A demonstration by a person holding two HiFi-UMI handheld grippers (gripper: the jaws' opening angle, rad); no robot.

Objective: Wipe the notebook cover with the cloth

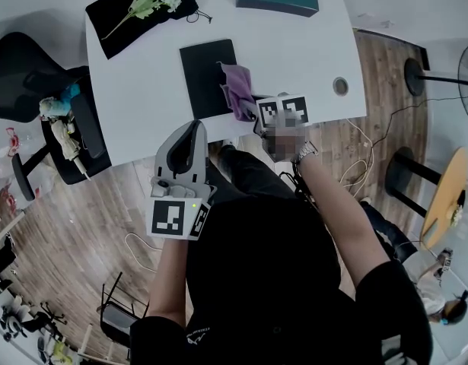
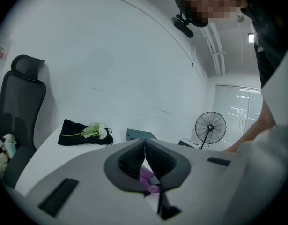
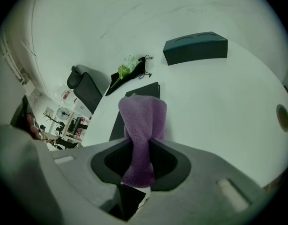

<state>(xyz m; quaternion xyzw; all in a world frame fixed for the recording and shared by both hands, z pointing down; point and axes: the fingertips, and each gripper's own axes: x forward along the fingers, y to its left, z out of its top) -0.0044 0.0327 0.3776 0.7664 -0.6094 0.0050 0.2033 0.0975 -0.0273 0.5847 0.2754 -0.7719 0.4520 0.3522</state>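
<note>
Now: right gripper (image 3: 141, 142) clamped on the purple cloth (image 3: 143, 118), which overlaps the right edge of the black notebook (image 1: 207, 76). Left gripper (image 2: 144, 149) pinched together on nothing, held at the near edge of the table (image 1: 317, 59). We see bare tabletop to the right of the notebook. The cloth hides the notebook's near right corner; we cannot tell if they touch.

Fuzzy fleece cloth (image 3: 143, 125), matt notebook (image 1: 209, 77), smooth table (image 1: 294, 59).
</note>
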